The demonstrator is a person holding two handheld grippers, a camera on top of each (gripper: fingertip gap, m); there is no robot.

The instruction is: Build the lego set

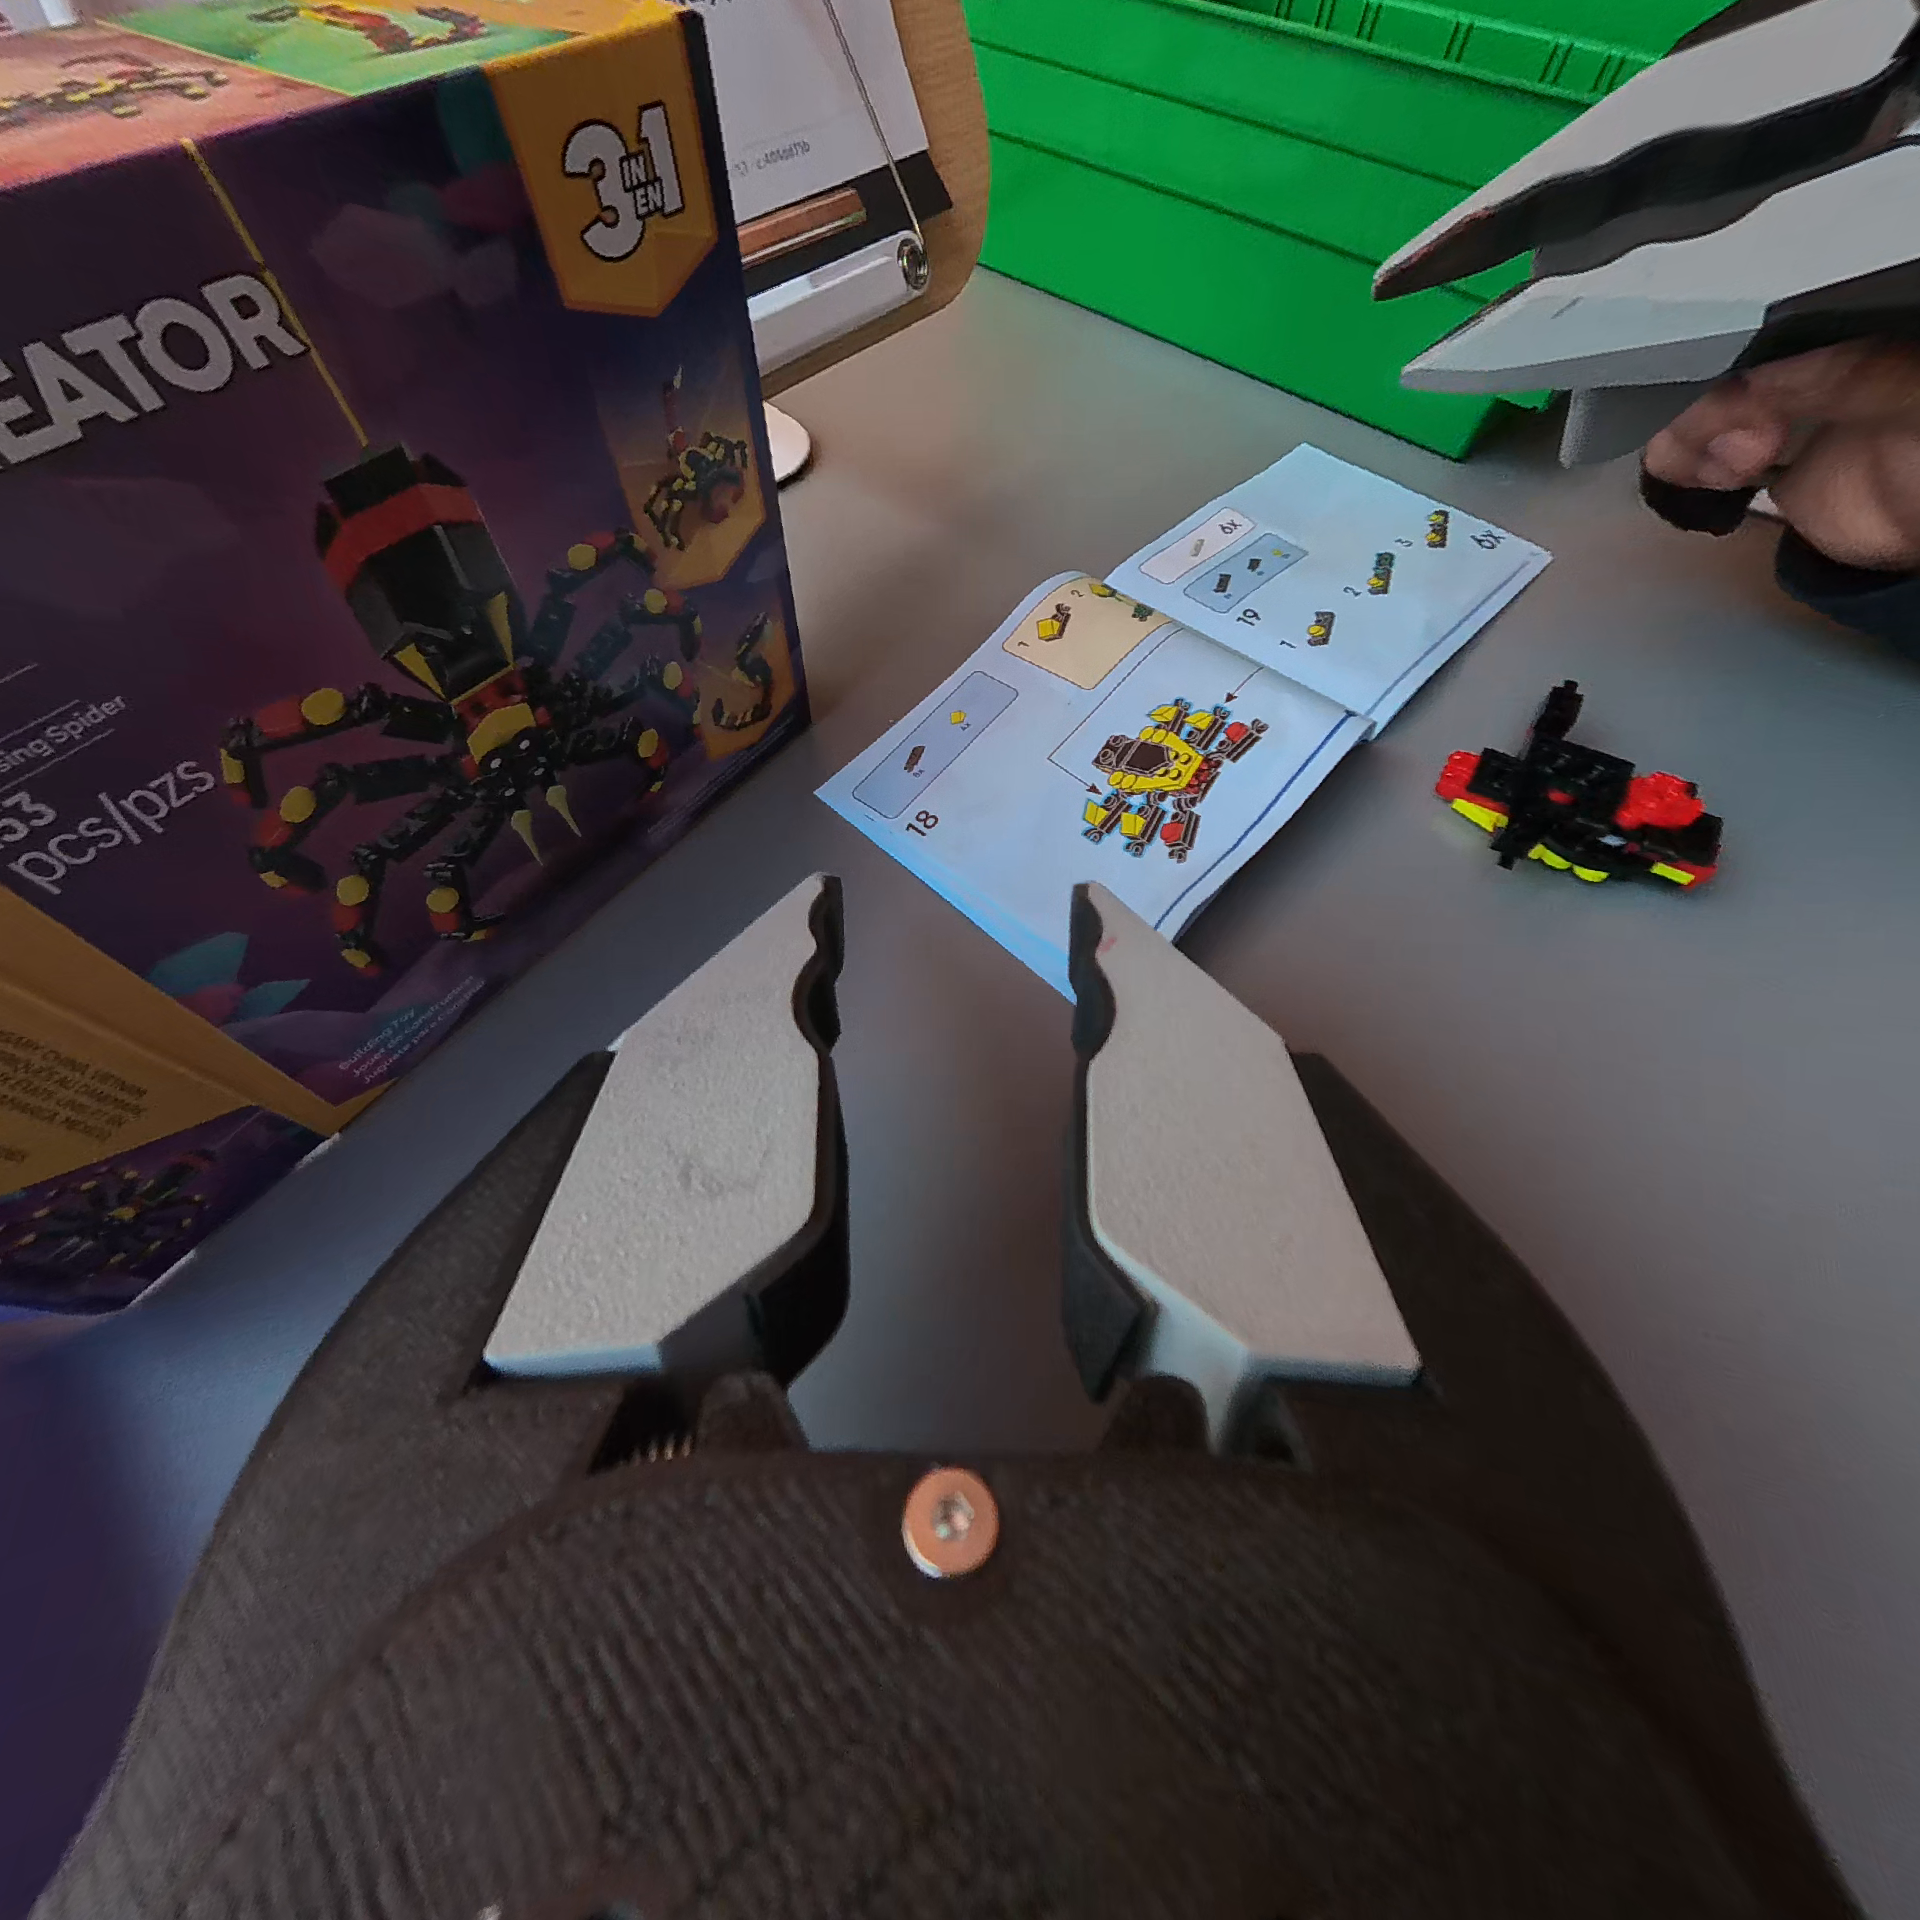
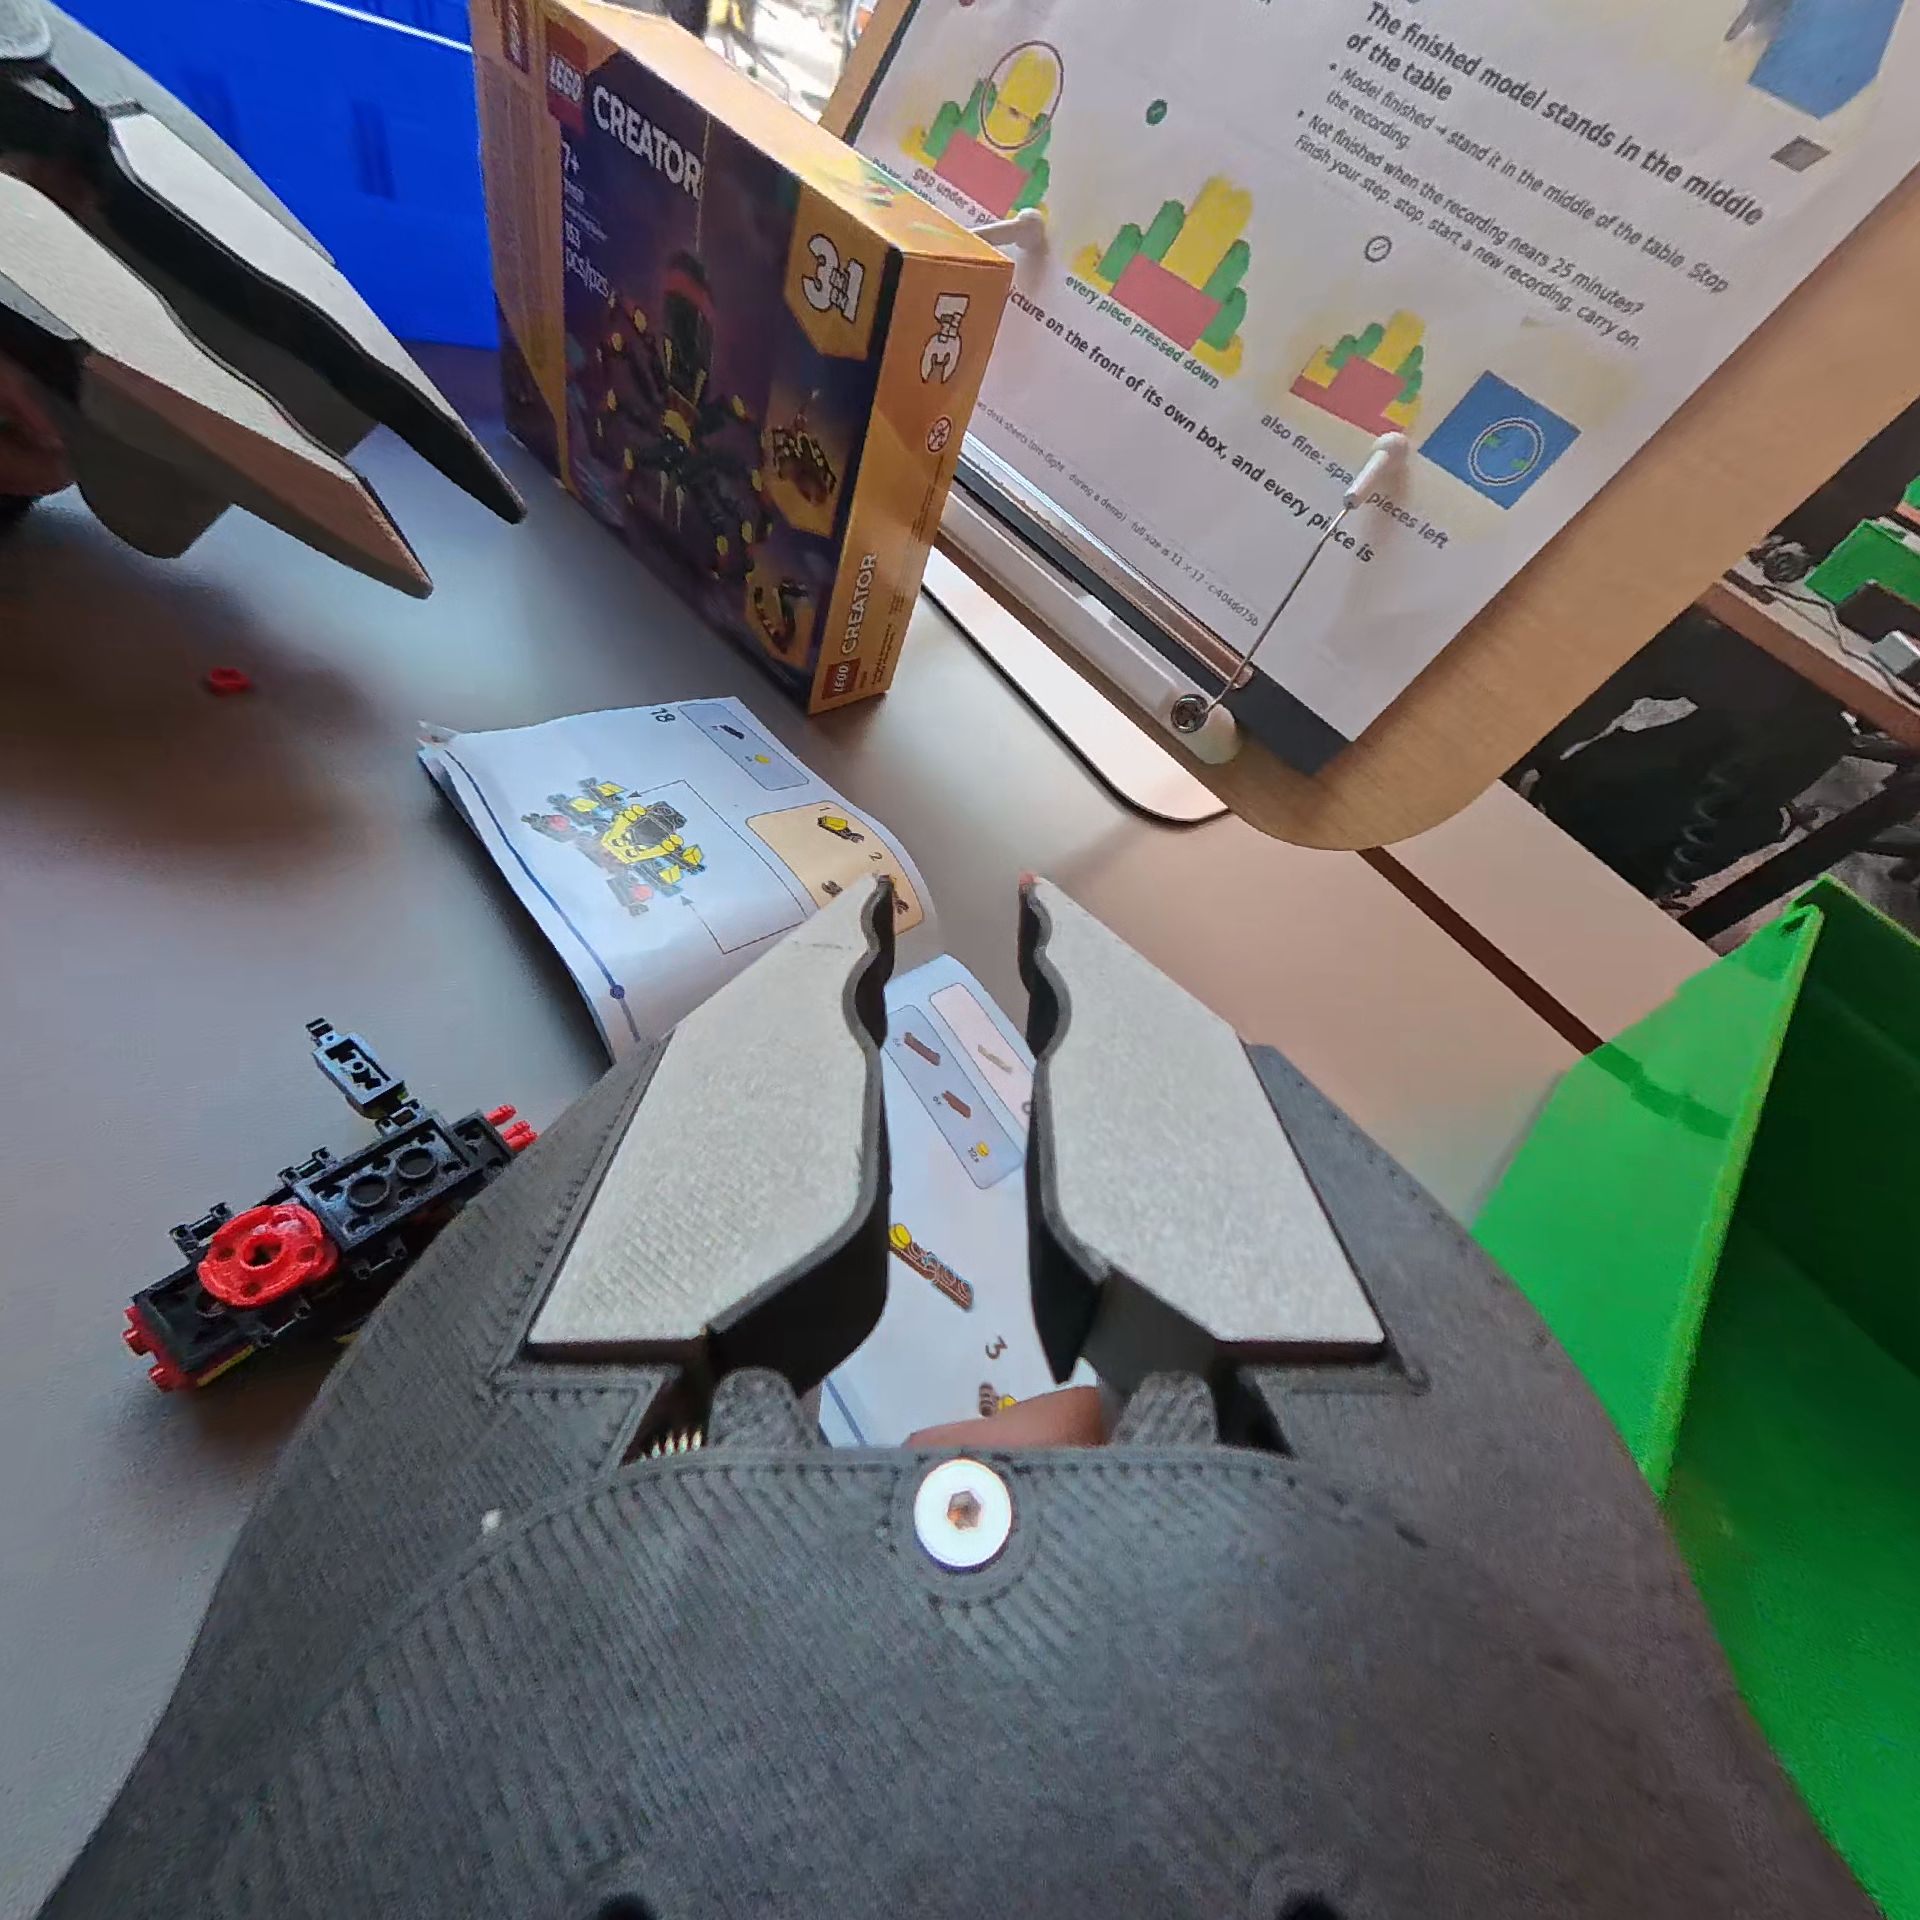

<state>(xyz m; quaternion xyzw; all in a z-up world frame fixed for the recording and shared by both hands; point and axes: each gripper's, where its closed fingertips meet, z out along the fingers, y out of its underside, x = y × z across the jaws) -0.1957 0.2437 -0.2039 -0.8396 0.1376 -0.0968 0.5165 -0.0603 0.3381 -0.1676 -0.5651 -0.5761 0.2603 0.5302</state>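
A partly built black, red and yellow lego model (image 1: 1579, 805) lies on the grey table, right of the open instruction booklet (image 1: 1184, 707). My left gripper (image 1: 956, 894) is open and empty, held above the table just short of the booklet's near edge. My right gripper (image 2: 954, 883) is open and empty, hovering over the booklet (image 2: 665, 842); the model (image 2: 312, 1226) lies to its left. The right gripper also shows at the top right of the left wrist view (image 1: 1413, 312). The left gripper shows at the upper left of the right wrist view (image 2: 457, 551).
The purple and yellow lego box (image 1: 395, 582) stands upright at the left. A green bin (image 1: 1247, 187) sits at the back right, also in the right wrist view (image 2: 1714, 1247). An instruction board on a stand (image 2: 1351, 312) is behind. A small red piece (image 2: 227, 681) lies on the table. A blue bin (image 2: 343, 135) stands far left. About 20 cm separates my left fingertips from my right.
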